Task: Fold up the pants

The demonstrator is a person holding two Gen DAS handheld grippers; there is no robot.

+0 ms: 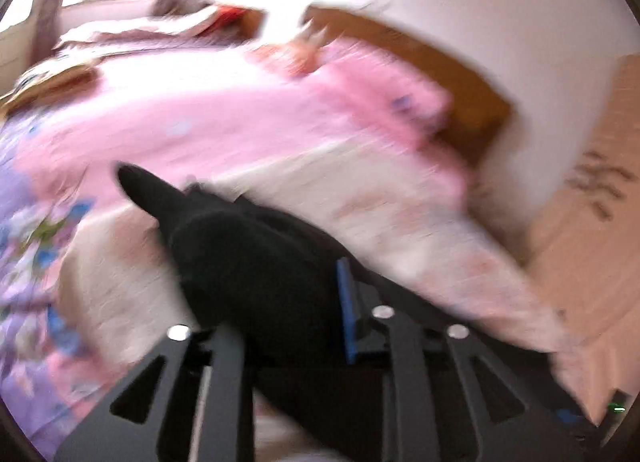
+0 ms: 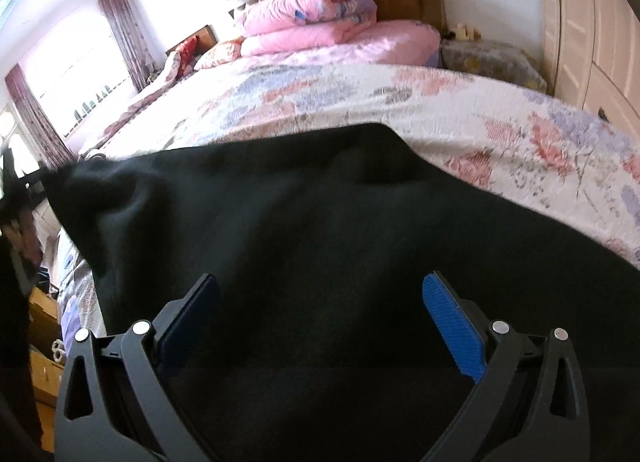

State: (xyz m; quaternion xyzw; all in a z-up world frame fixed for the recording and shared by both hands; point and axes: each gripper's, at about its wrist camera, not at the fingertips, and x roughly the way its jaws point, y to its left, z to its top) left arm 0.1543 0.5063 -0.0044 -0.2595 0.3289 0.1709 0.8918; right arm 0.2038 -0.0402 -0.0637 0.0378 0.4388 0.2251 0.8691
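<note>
The black pants (image 2: 320,230) lie spread on the floral bed (image 2: 400,110). The right gripper (image 2: 320,322) hangs over them, its 2 blue pads wide apart. The left gripper (image 1: 280,302), in a blurred view, is clamped on a bunched fold of pants (image 1: 224,246).
</note>
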